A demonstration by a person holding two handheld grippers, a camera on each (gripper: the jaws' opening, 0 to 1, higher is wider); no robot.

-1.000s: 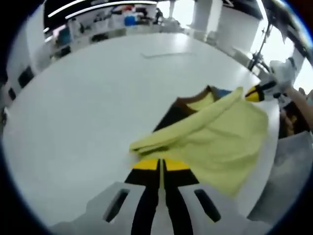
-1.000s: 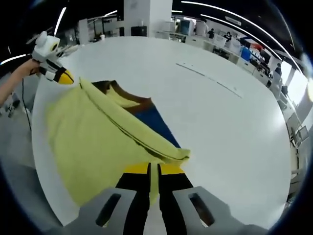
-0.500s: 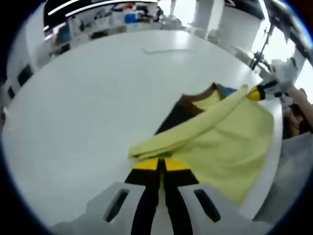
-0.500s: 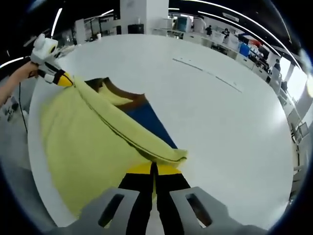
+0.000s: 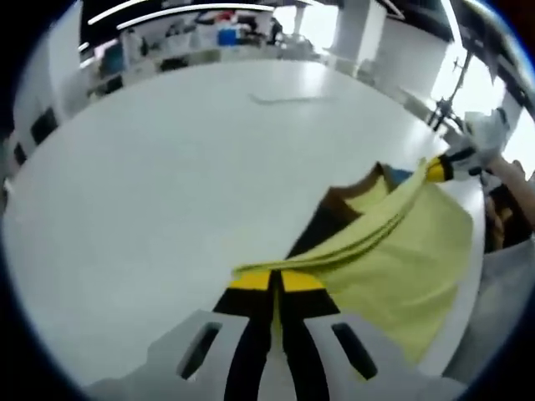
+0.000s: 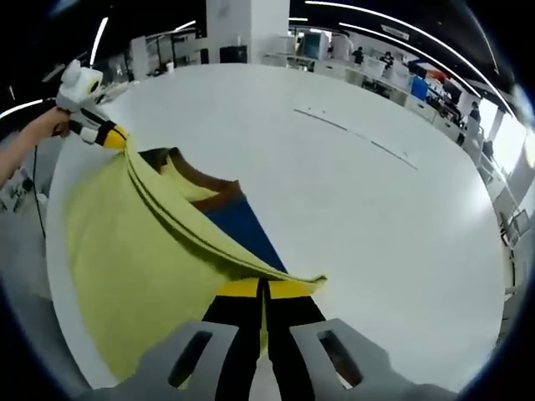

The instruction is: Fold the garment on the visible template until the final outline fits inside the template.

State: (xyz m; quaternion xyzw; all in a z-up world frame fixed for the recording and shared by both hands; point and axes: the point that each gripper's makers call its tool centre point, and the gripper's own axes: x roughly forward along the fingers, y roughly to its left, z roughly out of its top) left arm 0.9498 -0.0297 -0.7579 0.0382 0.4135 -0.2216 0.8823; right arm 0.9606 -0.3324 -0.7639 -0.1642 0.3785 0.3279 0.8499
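My left gripper is clamped on one corner of the pale yellow fabric garment; my right gripper is clamped on the opposite corner of the same edge, jaws pressed together over the cloth in both cases. In the right gripper view my left gripper shows at the far end of that edge, and in the left gripper view my right gripper does likewise. The held edge runs taut as a doubled fold between the two grippers; this is its long axis, and neither hand is nearer to it than the other. From it the yellow cloth drapes down toward the near rim of the round white table. On the table beyond the edge lies the flat template, with brown, blue and yellow panels showing. The coming move, I judge, turns on the template lying past the held edge. Count: one garment, one template, two grippers.
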